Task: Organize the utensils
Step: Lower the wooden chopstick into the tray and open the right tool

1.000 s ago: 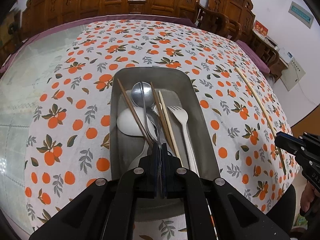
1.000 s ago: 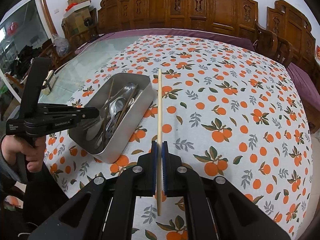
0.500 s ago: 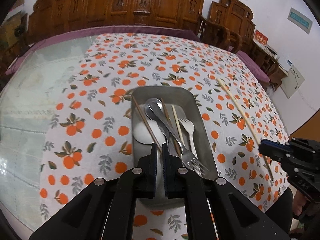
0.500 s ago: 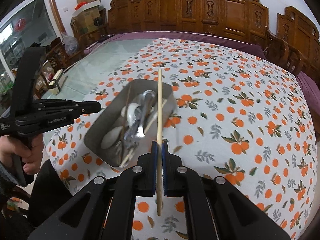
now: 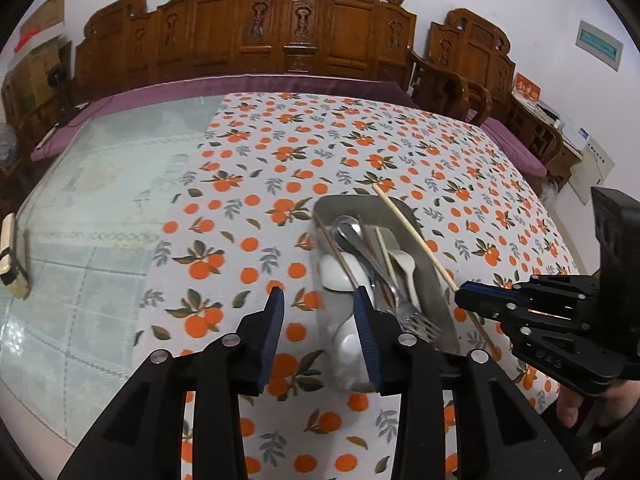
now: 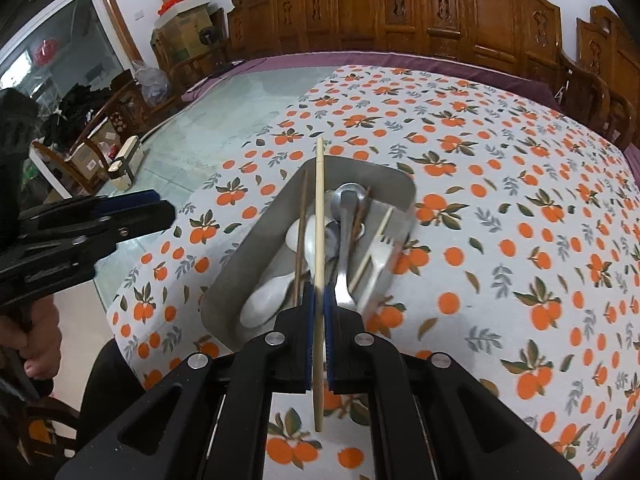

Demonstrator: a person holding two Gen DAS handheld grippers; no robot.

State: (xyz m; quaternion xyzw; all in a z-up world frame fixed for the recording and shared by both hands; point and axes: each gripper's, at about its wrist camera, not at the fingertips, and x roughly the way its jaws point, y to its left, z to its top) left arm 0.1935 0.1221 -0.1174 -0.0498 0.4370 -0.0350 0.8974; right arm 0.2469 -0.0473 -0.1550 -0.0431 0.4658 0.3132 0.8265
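Right gripper [image 6: 316, 312]: clamped on 1 pale chopstick [image 6: 319, 216], held over the metal tray [image 6: 236, 268]
Left gripper [image 5: 320, 308]: jaws just opened, apart, nothing between
Tray contents: spoons, fork, chopsticks

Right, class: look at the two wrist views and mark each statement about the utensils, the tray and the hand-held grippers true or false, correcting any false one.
1. The right hand-held gripper is shut on a pale chopstick. True.
2. The left hand-held gripper holds a fork. False: its jaws have just been opening and nothing is between them.
3. The metal tray holds only chopsticks. False: it also holds a metal spoon, a white spoon and forks.
4. The tray stands on an orange-patterned tablecloth. True.
5. The pale chopstick lies flat on the tablecloth. False: it is held over the tray.
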